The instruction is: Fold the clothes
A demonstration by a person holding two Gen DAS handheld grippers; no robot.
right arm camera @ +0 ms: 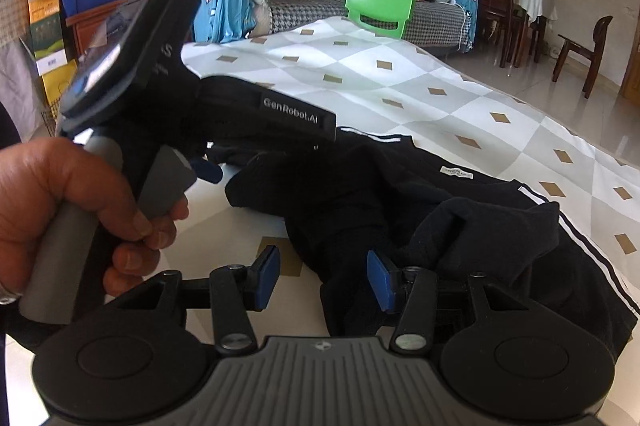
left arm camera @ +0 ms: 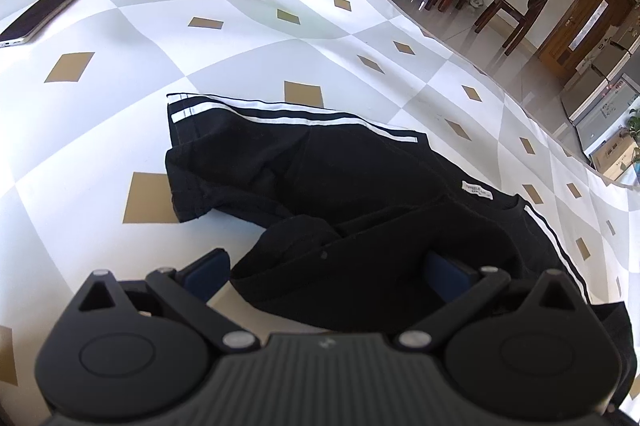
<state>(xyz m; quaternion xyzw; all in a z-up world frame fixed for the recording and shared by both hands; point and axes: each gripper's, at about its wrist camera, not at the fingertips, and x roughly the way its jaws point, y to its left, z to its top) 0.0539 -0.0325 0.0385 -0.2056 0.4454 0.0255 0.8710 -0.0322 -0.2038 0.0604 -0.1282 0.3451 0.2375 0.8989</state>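
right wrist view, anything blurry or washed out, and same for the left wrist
Right wrist view: the left hand-held gripper close to the lens is smeared at its top, and the black shirt loses its folds in shadow. Left wrist view: sharp, though the tablecloth bows with fisheye distortion and glares white.

The shirt [left arm camera: 340, 194] covers the left gripper's [left arm camera: 326, 272] right pad and runs off the frame's right edge. Its label [left arm camera: 477, 191] is too small to read. The phone [left arm camera: 42, 14] is cut by the left edge. In the right view, the hand [right arm camera: 60, 210] is cropped at the left.
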